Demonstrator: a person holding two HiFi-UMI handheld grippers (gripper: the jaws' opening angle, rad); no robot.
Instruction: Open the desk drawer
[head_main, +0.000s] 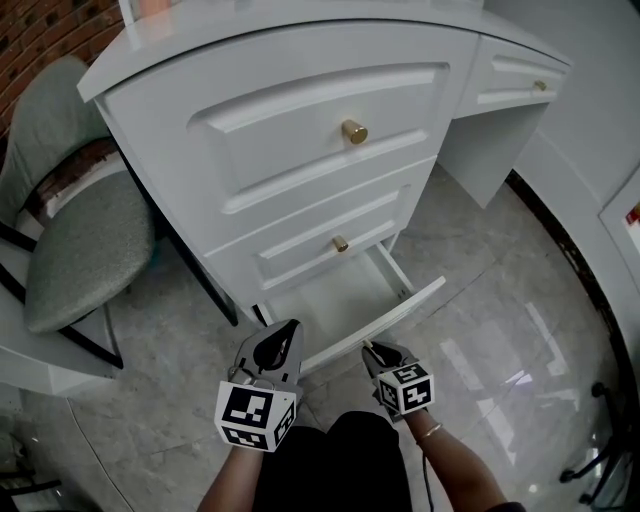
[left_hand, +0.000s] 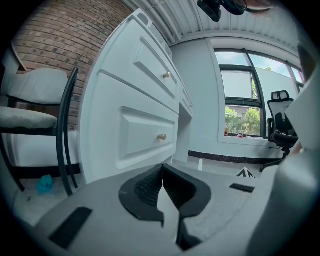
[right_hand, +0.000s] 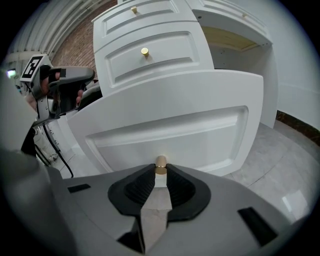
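Note:
The white desk has three stacked drawers with brass knobs. Its bottom drawer stands pulled out over the floor, its inside showing bare. My right gripper is at that drawer's front. In the right gripper view the jaws of the right gripper are shut on the small brass knob of the drawer front. My left gripper hangs left of the open drawer, apart from it. In its own view the left gripper has both pads together with nothing between them.
The middle drawer knob and top drawer knob sit above, both drawers closed. A grey cushioned chair stands left of the desk. A black office chair is by the window. Marble floor lies to the right.

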